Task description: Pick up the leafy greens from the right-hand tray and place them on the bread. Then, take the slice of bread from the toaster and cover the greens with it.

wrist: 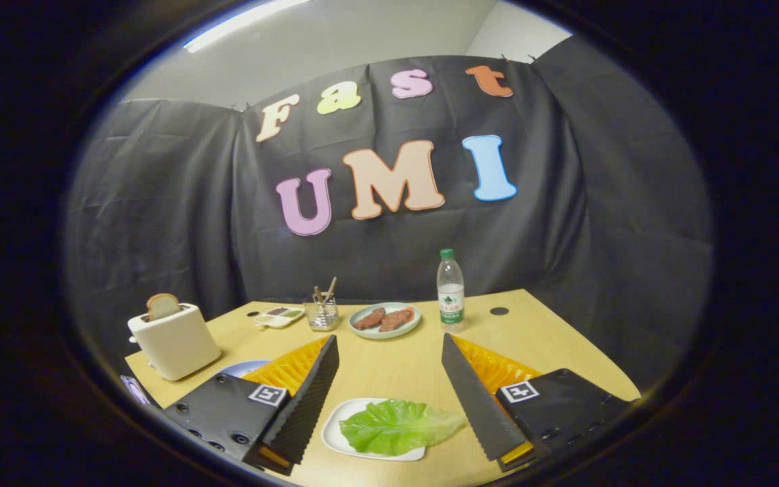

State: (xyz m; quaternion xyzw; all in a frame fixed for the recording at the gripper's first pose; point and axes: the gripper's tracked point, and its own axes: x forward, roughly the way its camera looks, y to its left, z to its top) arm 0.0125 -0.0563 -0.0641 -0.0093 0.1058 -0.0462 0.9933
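A green lettuce leaf (399,426) lies on a small white tray (339,418) on the wooden table, low between my two fingers. My gripper (389,399) hovers above it, open wide, with nothing held. A white toaster (174,340) stands beyond the left finger near the table's left edge, with a slice of bread (162,306) sticking up from its slot. A bluish plate (244,367) peeks out behind the left finger, most of it hidden.
Farther back stand a pale green plate with two brown meat pieces (385,319), a clear water bottle (450,286), a glass with sticks (322,310) and a small white sauce dish (280,316). Black cloth walls close off the table behind.
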